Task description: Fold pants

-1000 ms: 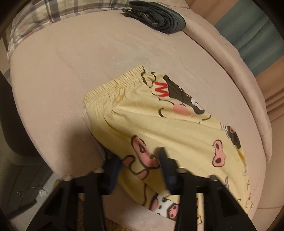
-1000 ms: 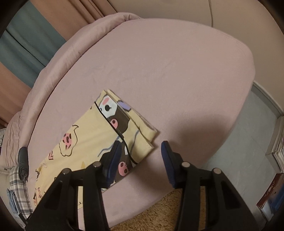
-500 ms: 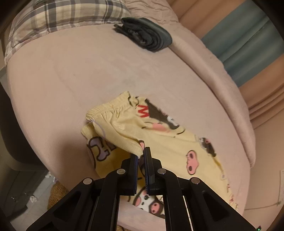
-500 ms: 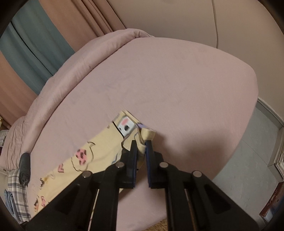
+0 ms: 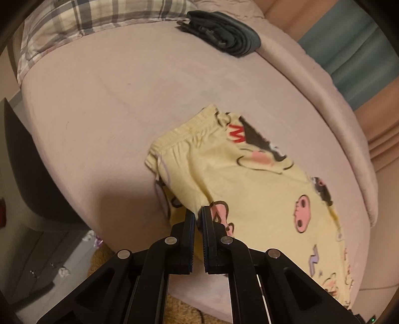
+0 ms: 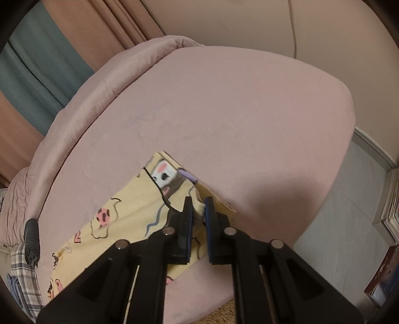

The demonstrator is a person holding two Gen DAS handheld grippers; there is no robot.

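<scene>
Yellow cartoon-print pants (image 5: 249,179) lie on a pink bed (image 5: 112,99), waistband toward the pillow end. My left gripper (image 5: 198,211) is shut on the near edge of the pants close to the waistband and lifts that edge off the bed. In the right wrist view the leg-cuff end of the pants (image 6: 129,214) shows, and my right gripper (image 6: 198,204) is shut on the near cuff corner, raising it slightly.
A folded dark garment (image 5: 222,32) lies at the far end of the bed beside a plaid pillow (image 5: 82,22). A rolled pink duvet (image 5: 324,82) runs along the far side. Floor and books (image 6: 391,199) lie past the foot of the bed.
Both grippers went from open over the pants to shut on the near edge. Since then both have lifted the fabric a little and carried it farther over the bed.
</scene>
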